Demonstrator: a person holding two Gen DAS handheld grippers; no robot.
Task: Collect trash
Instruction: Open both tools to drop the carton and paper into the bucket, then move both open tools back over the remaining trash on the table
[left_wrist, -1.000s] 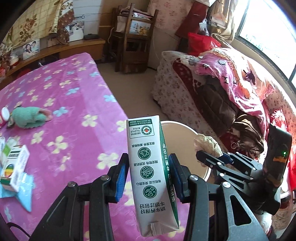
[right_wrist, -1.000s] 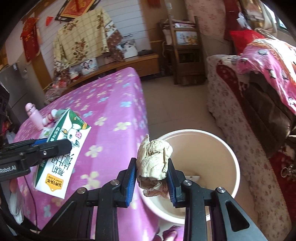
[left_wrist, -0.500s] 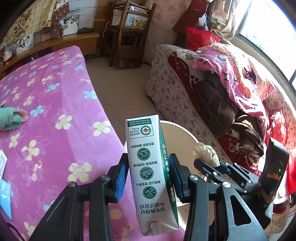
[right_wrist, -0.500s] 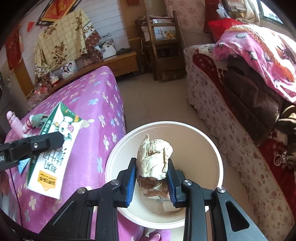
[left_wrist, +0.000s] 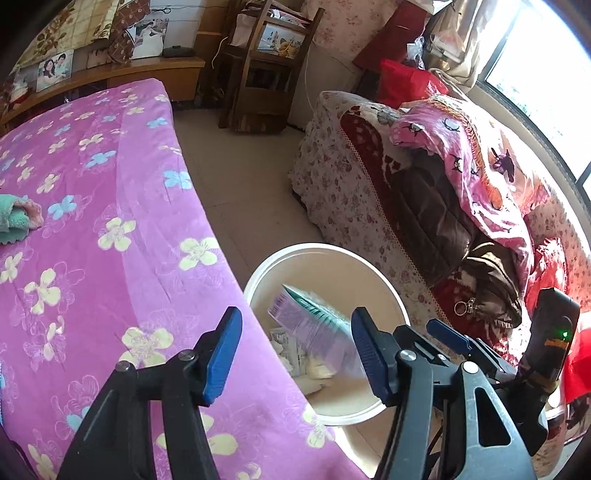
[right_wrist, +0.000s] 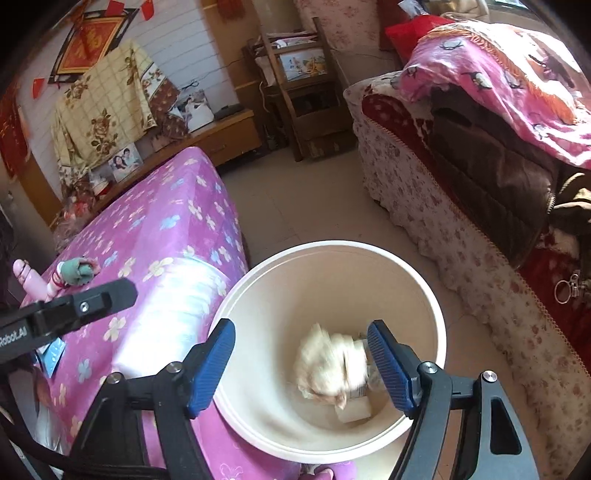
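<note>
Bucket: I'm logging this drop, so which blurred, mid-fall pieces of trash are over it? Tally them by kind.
Carton: 1
Crumpled paper wad: 1
Total: 2
The scraps already lying at the bottom of the bucket are too jumbled to count.

Both tools point steeply downward, side by side. The left tool (left_wrist: 295, 349) has just been opening: its blue pads (left_wrist: 221, 350) stand apart, gripping nothing. The right tool (right_wrist: 301, 363) has likewise just been opening (pads well separated, nothing pressed between them). In the left wrist view, the right tool's fingers (left_wrist: 448, 338) appear just beside the left tool.
</note>
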